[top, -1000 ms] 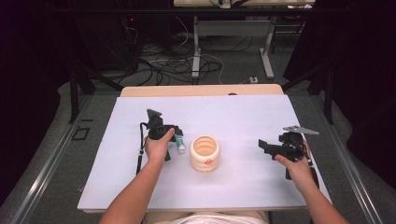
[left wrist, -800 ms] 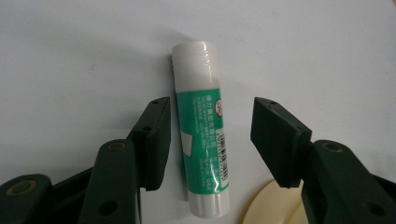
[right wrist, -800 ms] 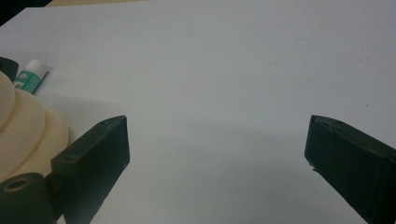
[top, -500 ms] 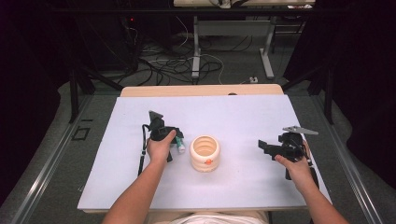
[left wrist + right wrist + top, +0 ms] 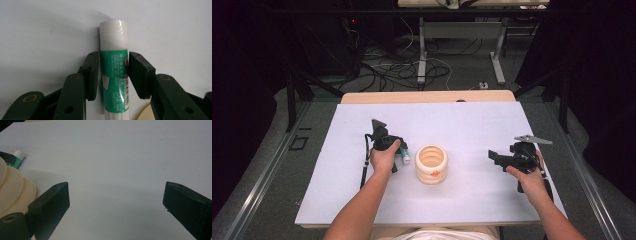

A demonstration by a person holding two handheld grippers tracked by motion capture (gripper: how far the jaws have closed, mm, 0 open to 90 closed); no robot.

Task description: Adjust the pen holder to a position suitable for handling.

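Note:
A glue stick with a green label and white cap lies flat on the white table sheet, just left of a cream ribbed cup. My left gripper straddles the stick's middle. Its jaws have just been closing, and both pads now touch the stick's sides. In the high view the left gripper sits low over the glue stick. My right gripper rests at the right of the sheet, open, with nothing between its jaws.
The cup stands upright and open-topped at the sheet's centre, close to the left gripper's right side, and shows in the right gripper view. Bare sheet lies behind and in front of both hands. Cables and table legs are on the floor beyond.
The left hand has shifted only slightly over the glue stick. The cup and the right hand have stayed put.

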